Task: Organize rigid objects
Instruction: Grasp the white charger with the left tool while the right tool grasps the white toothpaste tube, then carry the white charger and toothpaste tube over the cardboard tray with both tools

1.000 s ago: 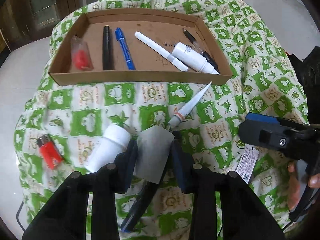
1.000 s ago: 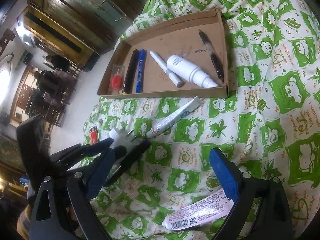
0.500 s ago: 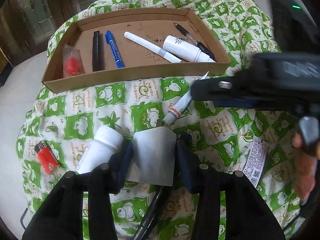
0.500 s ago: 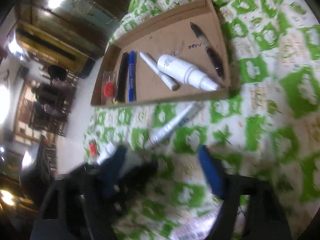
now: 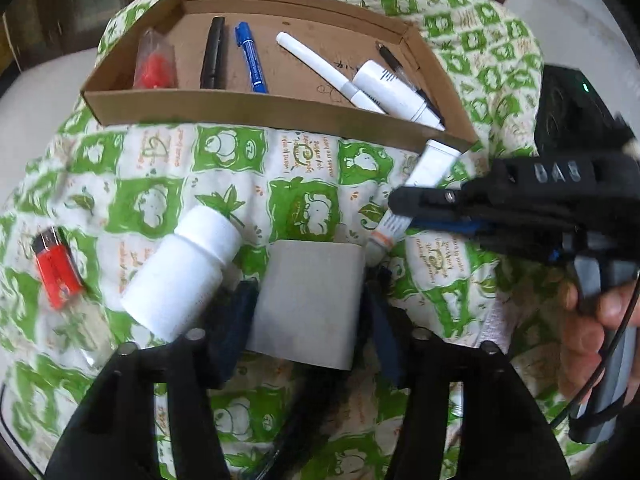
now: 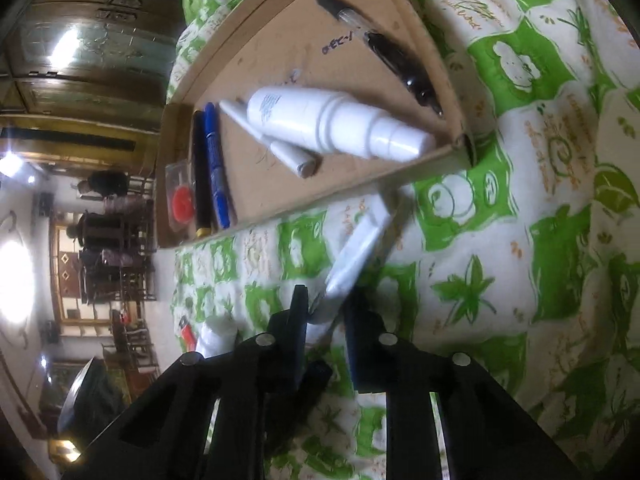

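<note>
The right claw (image 6: 326, 320) has just closed on the thin tube (image 6: 356, 252) near its cap end — light, squashy, likely slippery; the left claw (image 5: 310, 306) has been opening, half-wide around a grey card (image 5: 308, 300).

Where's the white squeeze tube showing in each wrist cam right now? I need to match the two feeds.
Left wrist: white tube right of centre, just below the cardboard tray, the right gripper shut on it.
Right wrist: white tube at centre, running up from the gripper.
Shared landmark: the white spray bottle in the tray.
</note>
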A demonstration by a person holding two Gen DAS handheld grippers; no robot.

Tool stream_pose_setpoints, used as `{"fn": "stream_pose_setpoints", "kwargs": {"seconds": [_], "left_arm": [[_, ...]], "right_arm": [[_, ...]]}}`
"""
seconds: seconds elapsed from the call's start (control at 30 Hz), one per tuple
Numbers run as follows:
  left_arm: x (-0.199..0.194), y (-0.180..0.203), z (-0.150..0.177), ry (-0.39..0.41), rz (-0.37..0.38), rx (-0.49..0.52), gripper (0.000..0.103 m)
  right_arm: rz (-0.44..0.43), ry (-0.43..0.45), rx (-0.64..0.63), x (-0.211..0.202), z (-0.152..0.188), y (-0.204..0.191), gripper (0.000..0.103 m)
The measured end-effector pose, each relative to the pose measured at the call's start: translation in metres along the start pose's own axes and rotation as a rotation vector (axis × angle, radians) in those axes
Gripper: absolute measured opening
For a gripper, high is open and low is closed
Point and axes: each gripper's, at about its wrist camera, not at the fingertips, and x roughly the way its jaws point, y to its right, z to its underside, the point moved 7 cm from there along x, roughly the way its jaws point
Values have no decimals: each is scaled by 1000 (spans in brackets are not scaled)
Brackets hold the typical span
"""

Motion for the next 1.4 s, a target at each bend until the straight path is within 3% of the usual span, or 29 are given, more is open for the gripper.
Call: {"fn": "stream_pose_setpoints", "kwargs": {"seconds": [0.1,0.27,0.43,0.6,0.7,0.77,1.03,1.4], "left_arm": [[-6,-3,5,11,25,-37,50],[-23,-9,17,41,29,-91,49],[-43,-19,26,88,33,-144,48],[-33,-22,30,34,22,-160,48],[-18,-16,29,-21,8,-151,49],[-19,-15,31,-19,-4,-143,49],[-20,-15,34,-12,16,-158,46],[-9,-18,32,-31,39,-203,46]], "right_arm": [[20,-3,-71,-7,7,-8,12],[132,33,-234,-10,9,-19,13],[171,63,-263,-7,4,-16,17],[201,85,-388,-1,9,-36,17],[190,63,-485,11,22,-52,17],[193,53,-518,17,27,-56,17],[189,50,-451,9,26,-43,17],[233,54,-520,14,33,-51,14]]}}
